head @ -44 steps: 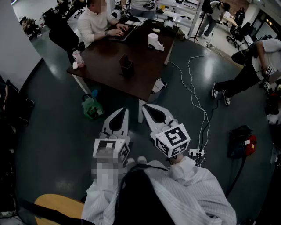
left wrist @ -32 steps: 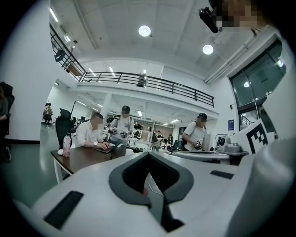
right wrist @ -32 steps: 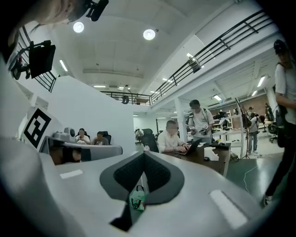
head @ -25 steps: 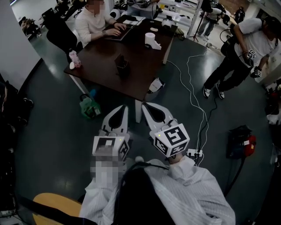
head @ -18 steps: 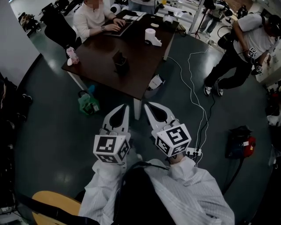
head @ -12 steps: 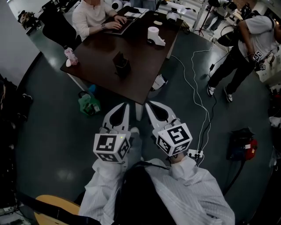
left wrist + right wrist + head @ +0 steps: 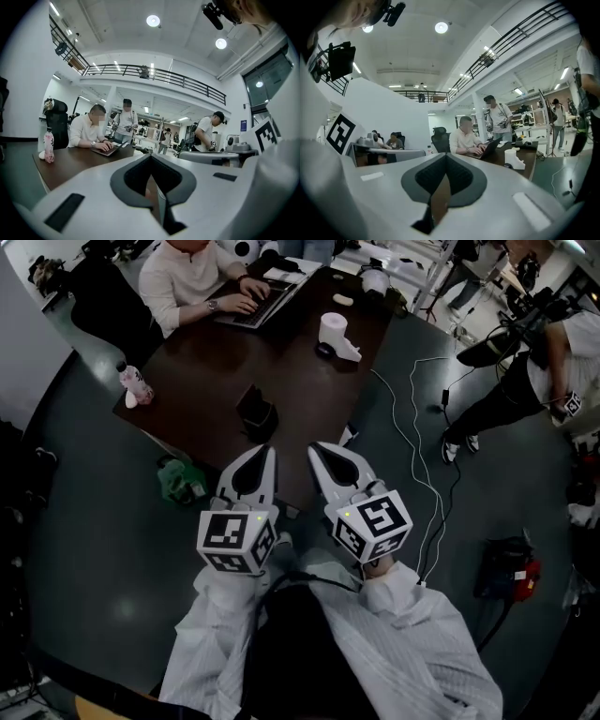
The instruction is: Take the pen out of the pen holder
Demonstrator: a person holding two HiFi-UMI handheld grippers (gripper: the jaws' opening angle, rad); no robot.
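pen holder (image 7: 255,414) on far table (image 7: 202,381), untouched; left gripper (image 7: 268,453), right gripper (image 7: 315,448) closed, empty; whole extraction remaining

I see a pink bottle (image 7: 132,383) at the table's (image 7: 202,390) left corner, perhaps a paper roll (image 7: 336,334) by its right edge.
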